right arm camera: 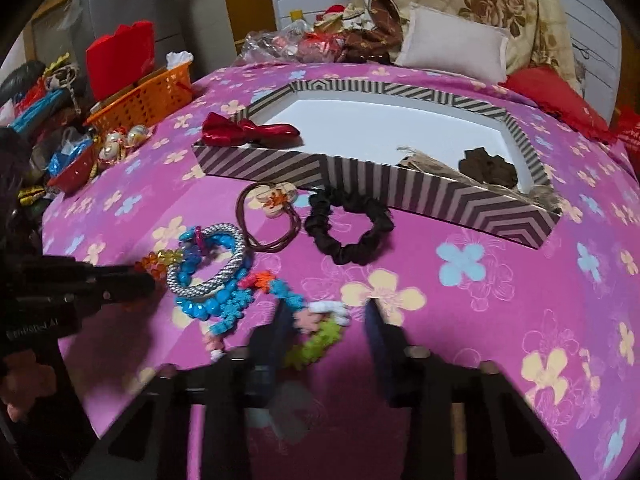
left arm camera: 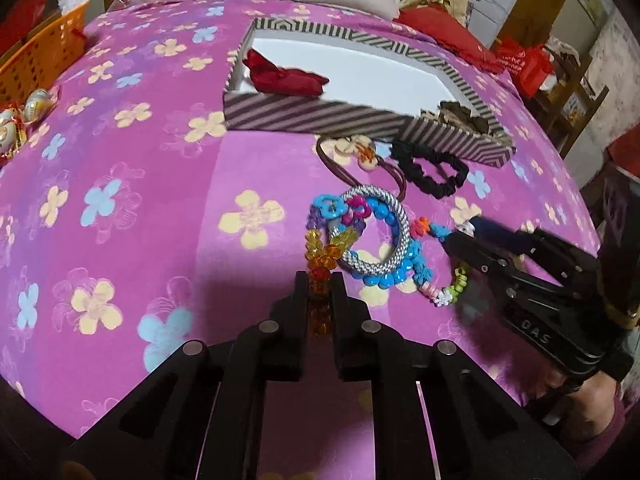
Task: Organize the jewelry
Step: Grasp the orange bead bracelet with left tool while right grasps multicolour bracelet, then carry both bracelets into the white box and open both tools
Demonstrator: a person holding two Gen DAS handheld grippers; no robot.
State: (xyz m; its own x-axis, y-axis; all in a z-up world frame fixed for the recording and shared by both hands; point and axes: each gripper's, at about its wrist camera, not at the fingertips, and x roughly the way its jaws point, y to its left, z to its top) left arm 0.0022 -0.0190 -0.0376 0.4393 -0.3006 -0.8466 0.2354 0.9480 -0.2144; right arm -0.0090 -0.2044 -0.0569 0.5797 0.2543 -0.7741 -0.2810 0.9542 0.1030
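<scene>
A tangle of jewelry lies on the pink flowered cloth [left arm camera: 120,160]: a silver woven bangle [left arm camera: 402,236], a blue bead bracelet [left arm camera: 380,278], an amber bead strand [left arm camera: 320,260] and a multicolour flower-knot bracelet [right arm camera: 320,336]. My left gripper [left arm camera: 320,284] is shut on the amber bead strand; it also shows in the right wrist view [right arm camera: 148,276]. My right gripper [right arm camera: 328,312] is open around the flower-knot bracelet. A black scrunchie [right arm camera: 348,224] and a brown hair tie with a wooden flower [right arm camera: 272,200] lie before the striped tray [right arm camera: 360,184], which holds a red bow [right arm camera: 248,130] and brown pieces [right arm camera: 488,168].
An orange basket [right arm camera: 148,96] and wrapped ornaments [right arm camera: 120,140] stand at the cloth's left edge. A white pillow [right arm camera: 456,44], a red cushion [right arm camera: 560,100] and crumpled plastic bags [right arm camera: 288,44] lie behind the tray.
</scene>
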